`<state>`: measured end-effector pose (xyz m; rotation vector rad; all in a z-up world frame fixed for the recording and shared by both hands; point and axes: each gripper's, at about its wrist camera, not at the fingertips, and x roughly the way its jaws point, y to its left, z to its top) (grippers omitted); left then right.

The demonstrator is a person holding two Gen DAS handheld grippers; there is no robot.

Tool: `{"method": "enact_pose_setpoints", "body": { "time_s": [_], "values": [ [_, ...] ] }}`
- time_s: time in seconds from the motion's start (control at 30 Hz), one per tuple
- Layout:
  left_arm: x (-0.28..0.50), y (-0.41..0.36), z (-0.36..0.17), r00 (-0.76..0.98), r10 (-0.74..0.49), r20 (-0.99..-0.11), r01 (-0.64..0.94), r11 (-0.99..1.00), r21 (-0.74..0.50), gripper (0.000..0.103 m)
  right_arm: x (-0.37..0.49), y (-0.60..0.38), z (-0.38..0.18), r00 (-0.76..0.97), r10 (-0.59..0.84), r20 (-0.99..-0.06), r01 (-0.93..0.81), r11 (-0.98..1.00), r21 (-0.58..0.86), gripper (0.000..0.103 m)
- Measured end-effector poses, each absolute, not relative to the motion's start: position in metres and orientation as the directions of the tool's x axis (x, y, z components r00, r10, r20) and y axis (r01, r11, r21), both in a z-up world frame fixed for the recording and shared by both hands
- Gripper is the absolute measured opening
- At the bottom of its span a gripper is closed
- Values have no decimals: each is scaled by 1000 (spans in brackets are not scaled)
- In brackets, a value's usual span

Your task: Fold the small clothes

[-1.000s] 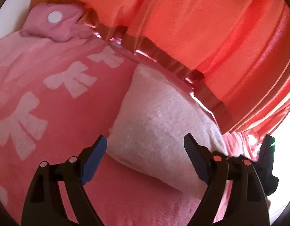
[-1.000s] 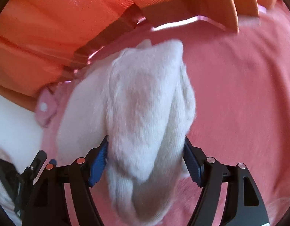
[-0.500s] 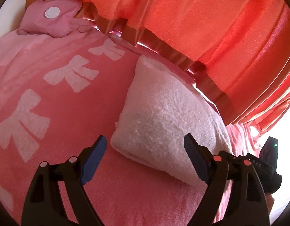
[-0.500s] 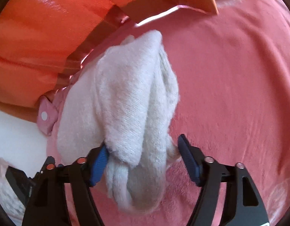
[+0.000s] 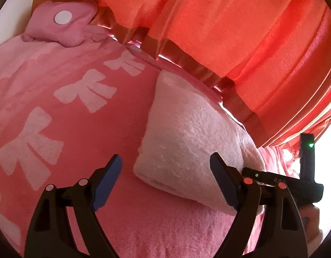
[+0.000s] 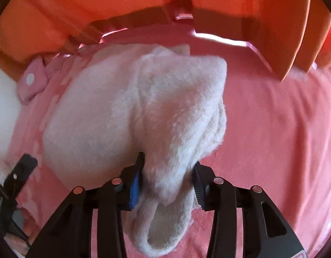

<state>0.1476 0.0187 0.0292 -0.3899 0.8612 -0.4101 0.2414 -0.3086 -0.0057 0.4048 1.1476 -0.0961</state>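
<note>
A fluffy white garment (image 5: 186,142) lies on a pink blanket (image 5: 126,116) close to the curtain. Seen from the right wrist, the same white garment (image 6: 113,111) has one edge lifted and bunched. My right gripper (image 6: 168,161) is closing on that bunched edge, and both pads press into the fleece. My left gripper (image 5: 165,159) hangs open just above the blanket, at the garment's near corner, with nothing held between its fingers. Part of the right gripper (image 5: 272,180) shows at the garment's right end in the left wrist view.
An orange curtain (image 5: 229,32) with a shiny brown hem hangs along the far side, right behind the garment. A small pink item with a white dot (image 5: 62,25) lies at the blanket's far left. White bow patterns (image 5: 86,88) mark the blanket.
The right jaws have narrowed from loosely around the bunched fleece to pinching it, and the right gripper has rolled and shifted. The left gripper has stayed open and nearly still.
</note>
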Motion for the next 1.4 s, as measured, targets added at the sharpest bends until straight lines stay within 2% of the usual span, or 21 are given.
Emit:
{"method": "enact_pose_setpoints", "body": {
  "time_s": [0.1, 0.2, 0.37, 0.5, 0.57, 0.7, 0.73, 0.8, 0.83, 0.87, 1.0, 1.17, 1.27, 1.33, 1.4],
  "values": [
    [149, 22, 30, 584, -498, -641, 182, 850, -495, 81, 244, -312, 1, 435, 132, -891, 281, 920, 274, 32],
    [149, 22, 32, 588, -504, -633, 187, 846, -500, 81, 252, -293, 18, 424, 37, -905, 233, 961, 149, 30],
    [150, 25, 33, 590, -507, -629, 185, 843, -506, 81, 267, -283, 18, 324, -39, -945, 189, 982, 24, 40],
    [150, 29, 34, 593, -511, -622, 177, 836, -519, 81, 265, -288, 19, 322, -43, -946, 214, 976, 29, 40],
    [151, 31, 34, 593, -514, -620, 176, 834, -523, 81, 261, -289, 24, 323, -51, -945, 233, 972, 27, 46],
    [152, 31, 34, 587, -521, -619, 179, 830, -529, 81, 259, -296, 25, 318, -7, -948, 258, 963, 79, 47],
    [151, 31, 34, 584, -524, -620, 184, 829, -528, 81, 259, -298, 23, 316, -4, -949, 270, 959, 86, 46],
    [151, 29, 34, 582, -525, -621, 187, 829, -526, 81, 259, -299, 22, 325, 2, -946, 283, 954, 100, 37],
    [151, 28, 33, 579, -528, -621, 191, 828, -527, 81, 258, -300, 24, 344, 19, -939, 284, 951, 123, 24],
    [150, 27, 34, 577, -530, -622, 193, 828, -527, 81, 257, -299, 26, 356, 22, -934, 284, 950, 131, 20],
    [150, 25, 34, 572, -541, -617, 203, 822, -532, 81, 259, -268, 60, 420, -32, -907, 178, 983, 48, 17],
    [147, 30, 40, 598, -566, -567, 218, 796, -565, 81, 282, -210, 136, 568, 39, -822, -37, 999, 21, 16],
    [144, 37, 45, 623, -581, -524, 226, 775, -591, 82, 291, -186, 192, 668, 121, -734, -138, 990, 38, 14],
    [143, 40, 48, 633, -586, -507, 234, 768, -596, 83, 293, -189, 213, 707, 150, -691, -144, 987, 66, 12],
    [144, 40, 49, 633, -583, -510, 245, 775, -582, 83, 296, -213, 200, 707, 119, -697, -80, 993, 88, 12]
  ]
}}
